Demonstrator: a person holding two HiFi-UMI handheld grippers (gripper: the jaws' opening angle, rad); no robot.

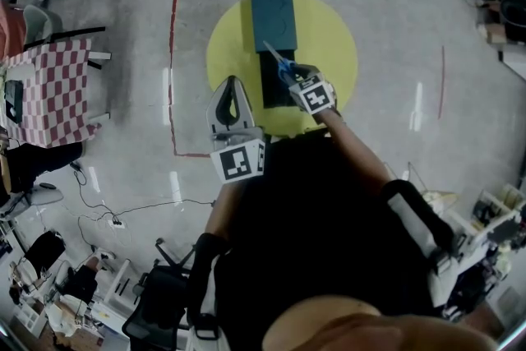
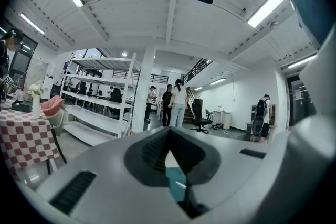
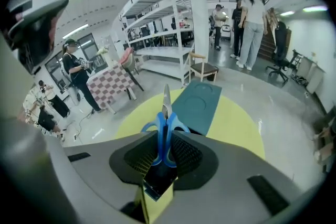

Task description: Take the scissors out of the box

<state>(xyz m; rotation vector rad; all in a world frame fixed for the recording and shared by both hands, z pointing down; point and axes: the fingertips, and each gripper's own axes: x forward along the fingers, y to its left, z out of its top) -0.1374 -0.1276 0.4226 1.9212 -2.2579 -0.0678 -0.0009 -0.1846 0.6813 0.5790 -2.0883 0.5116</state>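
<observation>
Blue-handled scissors (image 1: 279, 64) hang over the round yellow table (image 1: 329, 29), held by their handles in my right gripper (image 1: 291, 73), blades pointing up and away. In the right gripper view the scissors (image 3: 165, 115) stand between the pads of the right gripper (image 3: 166, 132), above the open dark box (image 3: 156, 182). The box (image 1: 274, 86) lies on the table near its flat teal lid (image 1: 274, 19). My left gripper (image 1: 233, 83) hovers at the table's near left edge, tips together and nothing in them; in its own view the left gripper (image 2: 169, 131) points level across the room.
A table with a red-checked cloth (image 1: 53, 90) stands at the left, and an office chair (image 1: 160, 300) is low in the head view. Cables (image 1: 107, 218) trail on the grey floor. White shelving (image 2: 97, 97) and several standing people (image 2: 176, 105) are far off.
</observation>
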